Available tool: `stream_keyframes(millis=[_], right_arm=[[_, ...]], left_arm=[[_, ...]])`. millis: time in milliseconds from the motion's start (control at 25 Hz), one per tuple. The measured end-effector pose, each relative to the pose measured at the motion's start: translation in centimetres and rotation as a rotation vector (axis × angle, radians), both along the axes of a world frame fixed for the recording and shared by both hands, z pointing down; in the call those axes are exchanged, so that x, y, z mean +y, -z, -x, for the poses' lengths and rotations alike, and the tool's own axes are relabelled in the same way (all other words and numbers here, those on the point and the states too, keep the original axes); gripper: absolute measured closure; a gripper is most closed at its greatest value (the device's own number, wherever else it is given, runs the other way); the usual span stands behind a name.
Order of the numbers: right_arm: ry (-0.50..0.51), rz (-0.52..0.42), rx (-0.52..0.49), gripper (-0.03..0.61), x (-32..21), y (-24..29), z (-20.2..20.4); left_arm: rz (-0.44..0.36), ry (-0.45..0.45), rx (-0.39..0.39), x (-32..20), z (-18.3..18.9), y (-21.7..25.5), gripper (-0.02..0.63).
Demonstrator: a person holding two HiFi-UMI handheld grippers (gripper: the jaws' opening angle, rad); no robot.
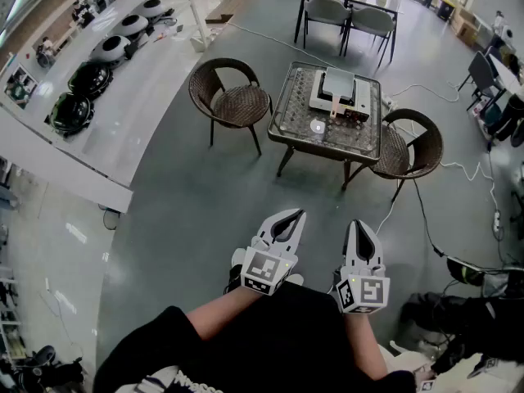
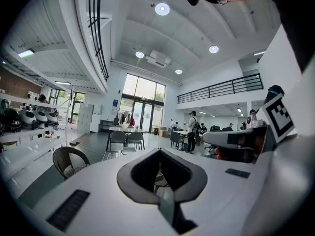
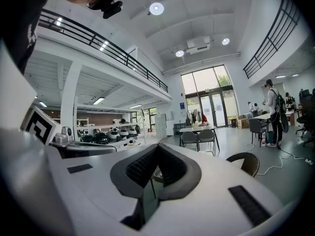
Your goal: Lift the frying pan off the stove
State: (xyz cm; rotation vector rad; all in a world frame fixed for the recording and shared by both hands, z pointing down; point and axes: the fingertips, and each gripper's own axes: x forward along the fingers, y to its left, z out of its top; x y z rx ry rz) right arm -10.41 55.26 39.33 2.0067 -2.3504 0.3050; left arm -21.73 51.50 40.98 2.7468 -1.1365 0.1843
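Note:
On a glass-topped low table (image 1: 295, 125) across the room stands a stove (image 1: 358, 105), and on it a square grey frying pan (image 1: 339, 84) whose wooden handle (image 1: 334, 109) points toward me. Both grippers hang close to my body, far short of the table. My left gripper (image 1: 292, 214) is shut with nothing in it, and my right gripper (image 1: 360, 224) beside it is shut and empty too. Along the left gripper (image 2: 160, 150) and the right gripper (image 3: 157, 146) I see only the hall; their jaws hide the table.
Two wicker chairs flank the table, one on the left (image 1: 231, 97) and one on the right (image 1: 413, 147). A white cable (image 1: 426, 219) trails over the grey floor. A long white counter (image 1: 123, 113) runs along the left. A dining table with grey chairs (image 1: 348, 15) stands behind.

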Motion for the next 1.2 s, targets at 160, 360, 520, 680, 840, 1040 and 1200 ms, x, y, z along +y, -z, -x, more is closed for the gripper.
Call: stream_keyframes(millis=[160, 360, 520, 680, 840, 1040, 1200], right_arm=[[0.038, -0.019, -0.022, 0.549, 0.3, -0.5, -1.3], [0.06, -0.089, 0.114, 0.548, 2.3, 0.2, -1.6], [0.034, -0.074, 0.08, 0.548, 2.9, -0.5, -2.5], [-0.026, -0.035, 0.028, 0.548, 1.9, -2.1, -4.6], [-0.061, -0.015, 0.014, 0.548, -0.6, -2.5, -5.3], [-0.071, 0.014, 0.054, 0.546, -5.7, -2.9, -6.0], [-0.083, 0.032, 0.045, 0.546, -11.6, -3.4, -6.9]], left_arm=[[0.025, 0.019, 0.025, -0.3, -1.7, -0.9, 0.6], [0.043, 0.004, 0.009, 0.4, -3.0, -1.9, 0.6], [0.048, -0.012, -0.006, 0.1, -3.5, -3.0, 0.6], [0.035, -0.025, 0.001, -1.0, -4.4, -2.8, 0.6], [0.026, -0.05, 0.004, -3.5, -4.7, -2.5, 0.6], [0.025, -0.064, 0.01, -8.6, -5.6, -2.7, 0.6], [0.035, -0.054, 0.024, -14.5, -6.0, -3.2, 0.6]])
